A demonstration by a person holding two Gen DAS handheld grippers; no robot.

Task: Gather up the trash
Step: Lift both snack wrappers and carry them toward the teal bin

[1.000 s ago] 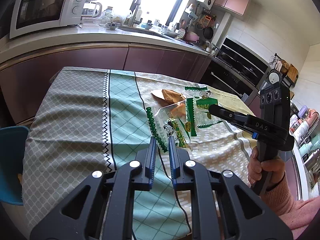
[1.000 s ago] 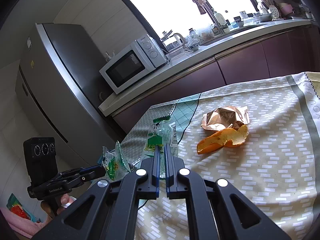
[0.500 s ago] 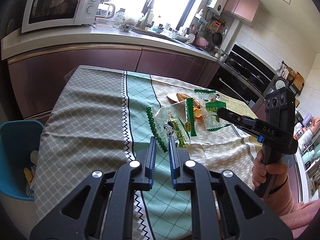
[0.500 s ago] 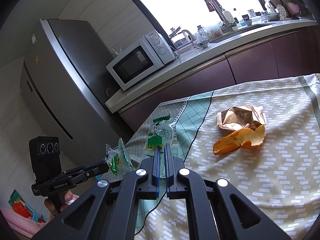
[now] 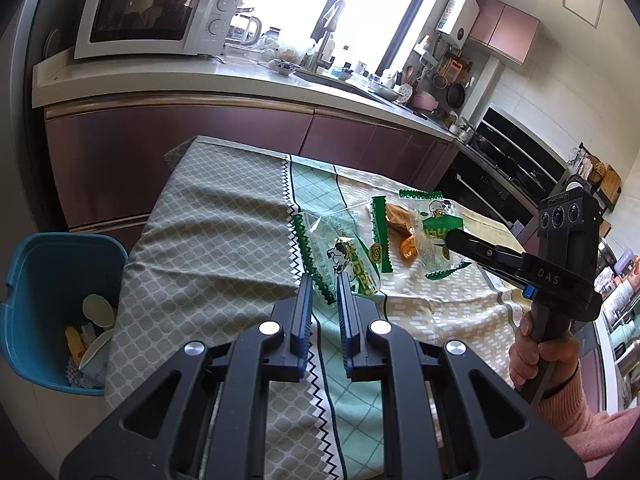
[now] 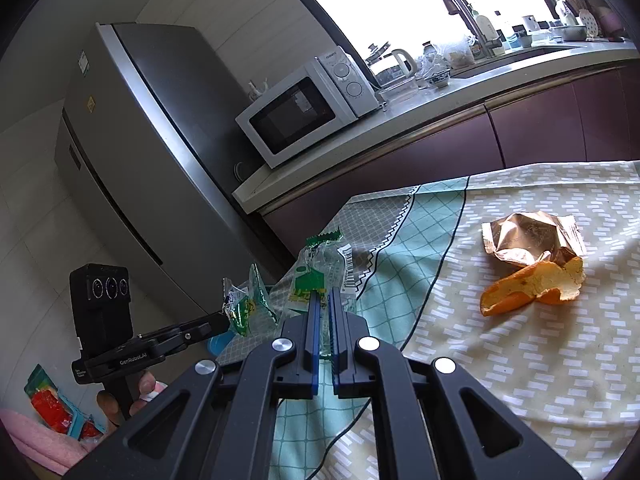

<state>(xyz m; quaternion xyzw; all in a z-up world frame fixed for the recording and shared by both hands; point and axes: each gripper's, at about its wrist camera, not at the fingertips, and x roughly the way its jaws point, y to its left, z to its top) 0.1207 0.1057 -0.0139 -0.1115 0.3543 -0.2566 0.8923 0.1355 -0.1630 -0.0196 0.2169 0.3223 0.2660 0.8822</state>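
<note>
My left gripper (image 5: 322, 285) is shut on the lower edge of a clear, green-edged snack wrapper (image 5: 344, 246) with a cartoon dog, held above the tablecloth. My right gripper (image 6: 324, 298) is shut on a second clear green wrapper (image 6: 320, 270). Each gripper shows in the other's view: the right gripper (image 5: 452, 237) with its wrapper (image 5: 438, 228), the left gripper (image 6: 222, 319) with its wrapper (image 6: 248, 308). An orange peel (image 6: 528, 292) and a crumpled brown foil wrapper (image 6: 528, 238) lie on the table.
A blue bin (image 5: 40, 280) holding several bits of trash stands on the floor at the table's left end. The patterned tablecloth (image 5: 224, 240) covers the table. A counter with a microwave (image 5: 152, 20) runs behind, a fridge (image 6: 132, 160) beside it. A person's hand (image 5: 544, 356) grips the right handle.
Both grippers have carried their wrappers leftward along the table. The blue bin has come further into the left wrist view, and the peel has slid right in the right wrist view.
</note>
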